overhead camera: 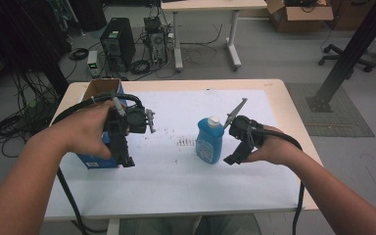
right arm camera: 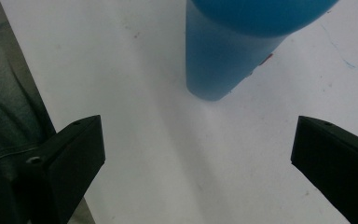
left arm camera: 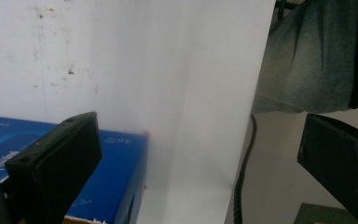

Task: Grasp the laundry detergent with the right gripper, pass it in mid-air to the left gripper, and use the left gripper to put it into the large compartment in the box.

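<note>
A blue bottle (overhead camera: 209, 142) with a white cap is stood upright on the white sheet (overhead camera: 176, 181), just ahead of the right gripper (right arm camera: 198, 154), whose jaws are spread wide with nothing between them. The bottle is judged to be liquid-filled, so moderately heavy, with smooth plastic walls that may slip and give a little under pressure. A hold across the flat body, below the shoulder, is judged safest; the cap end would tip it.

The left gripper (left arm camera: 196, 158) is also held spread and empty, above the table's near edge, with a blue box (left arm camera: 116, 182) just beside its left jaw.

The sheet is flat, matte and lightly marked. Beyond the table, a cluttered floor with computer towers (overhead camera: 118, 43) and cables is seen.
</note>
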Demonstrator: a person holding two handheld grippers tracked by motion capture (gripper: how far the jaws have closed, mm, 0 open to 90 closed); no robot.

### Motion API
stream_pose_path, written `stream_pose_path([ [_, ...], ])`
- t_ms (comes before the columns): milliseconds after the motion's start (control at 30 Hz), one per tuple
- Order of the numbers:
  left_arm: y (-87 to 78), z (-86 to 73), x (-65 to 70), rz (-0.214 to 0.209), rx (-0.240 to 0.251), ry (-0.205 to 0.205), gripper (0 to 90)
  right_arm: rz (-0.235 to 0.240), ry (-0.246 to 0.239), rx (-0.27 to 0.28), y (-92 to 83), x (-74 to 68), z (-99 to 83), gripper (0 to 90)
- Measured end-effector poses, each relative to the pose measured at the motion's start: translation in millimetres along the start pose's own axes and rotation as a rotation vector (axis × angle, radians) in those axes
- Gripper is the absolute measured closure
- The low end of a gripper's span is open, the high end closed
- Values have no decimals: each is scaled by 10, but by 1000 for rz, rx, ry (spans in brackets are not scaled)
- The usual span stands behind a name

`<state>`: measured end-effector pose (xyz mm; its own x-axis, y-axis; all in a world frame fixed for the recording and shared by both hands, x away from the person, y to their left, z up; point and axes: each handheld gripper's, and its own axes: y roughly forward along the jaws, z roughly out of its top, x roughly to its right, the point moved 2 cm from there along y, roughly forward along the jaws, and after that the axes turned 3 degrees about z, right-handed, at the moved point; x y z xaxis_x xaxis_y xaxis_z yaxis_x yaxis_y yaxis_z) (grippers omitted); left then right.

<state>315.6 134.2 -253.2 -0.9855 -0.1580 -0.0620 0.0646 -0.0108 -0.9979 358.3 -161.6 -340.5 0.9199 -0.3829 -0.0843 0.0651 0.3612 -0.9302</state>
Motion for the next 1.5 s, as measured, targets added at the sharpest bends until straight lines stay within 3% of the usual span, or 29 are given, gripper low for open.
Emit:
stream_pose_path([
  [633,186,-5,49,-17,-10,4,2,-1,71,105,263,4,-28,26],
  [833,215,-29,54,-18,-8,2,2,-23,93,132,341,21,-46,23],
  [1200,264,-50,56,-28,-15,-1,2,-28,173,233,449,85,-77,21],
  [1500,297,-66,58,-32,-20,-4,2,-42,198,313,520,91,-123,17],
])
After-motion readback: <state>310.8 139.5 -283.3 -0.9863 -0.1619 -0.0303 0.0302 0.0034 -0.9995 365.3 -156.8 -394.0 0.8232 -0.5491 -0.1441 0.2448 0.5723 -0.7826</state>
